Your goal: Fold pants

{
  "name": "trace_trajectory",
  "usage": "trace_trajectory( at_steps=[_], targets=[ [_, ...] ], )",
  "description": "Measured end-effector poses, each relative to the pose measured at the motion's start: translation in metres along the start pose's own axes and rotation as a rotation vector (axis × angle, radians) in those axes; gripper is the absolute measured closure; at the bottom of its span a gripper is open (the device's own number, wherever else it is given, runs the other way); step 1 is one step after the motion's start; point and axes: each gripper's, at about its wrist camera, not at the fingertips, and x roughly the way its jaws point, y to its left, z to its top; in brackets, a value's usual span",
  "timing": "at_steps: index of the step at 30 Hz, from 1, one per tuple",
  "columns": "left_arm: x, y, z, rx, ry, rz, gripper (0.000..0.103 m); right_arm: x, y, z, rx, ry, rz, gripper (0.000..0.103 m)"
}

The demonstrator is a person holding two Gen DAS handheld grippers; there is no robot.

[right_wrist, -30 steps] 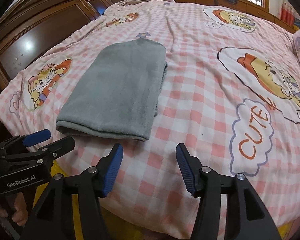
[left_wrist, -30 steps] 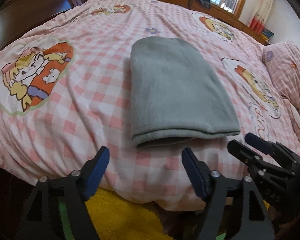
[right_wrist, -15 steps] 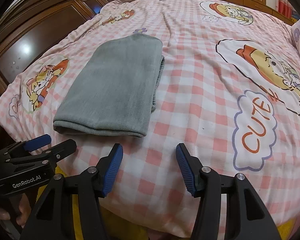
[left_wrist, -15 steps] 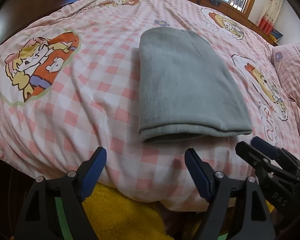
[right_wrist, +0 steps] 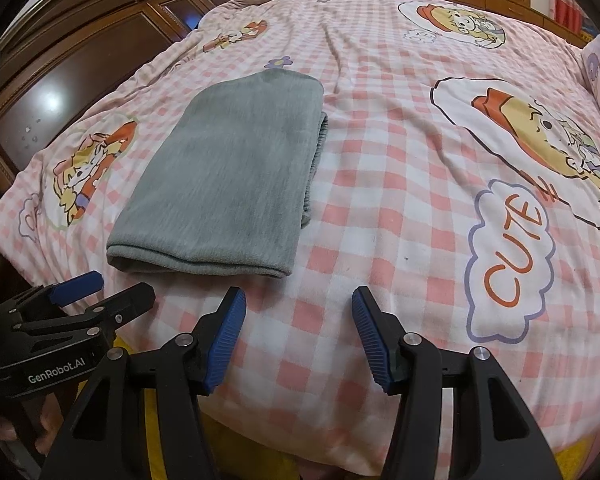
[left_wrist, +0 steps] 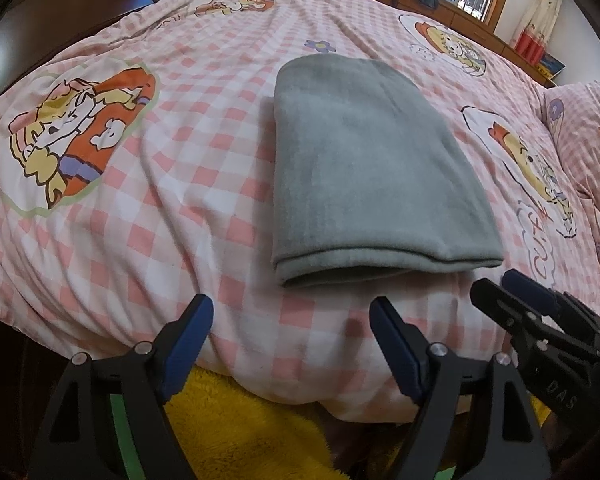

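Observation:
The grey pants point(left_wrist: 364, 168) lie folded into a flat rectangle on the pink checked bed cover; they also show in the right wrist view point(right_wrist: 232, 176). My left gripper point(left_wrist: 290, 310) is open and empty, just short of the fold's near edge, over the bed's front edge. My right gripper point(right_wrist: 298, 300) is open and empty, near the fold's near right corner. Each gripper shows in the other's view: the right one point(left_wrist: 512, 292) at lower right, the left one point(right_wrist: 108, 294) at lower left. Neither touches the pants.
The bed cover point(right_wrist: 400, 200) has cartoon prints and a "CUTE" bubble point(right_wrist: 508, 256). A dark wooden wardrobe point(right_wrist: 80, 60) stands to the left. A pink pillow point(left_wrist: 588, 140) lies at the right. Yellow fuzzy fabric point(left_wrist: 240, 424) shows below the bed's front edge.
Both grippers have moved slightly closer to the bed and the folded pants. The pants have not moved. Both grippers stay open.

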Motion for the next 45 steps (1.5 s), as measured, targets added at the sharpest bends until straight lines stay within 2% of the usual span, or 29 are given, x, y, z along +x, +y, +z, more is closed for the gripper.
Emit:
trace_trajectory(
  at_steps=[31,45],
  targets=[
    [0.0023,-0.0032,0.0004,0.016,0.013,0.009,0.019,-0.0005,-0.0018,0.0009,0.009,0.001,0.004,0.047],
    [0.0001,-0.0028,-0.0014,0.011,0.009,-0.009,0.019,-0.0004,0.001,0.0,0.019,0.002,0.007,0.047]
  ],
)
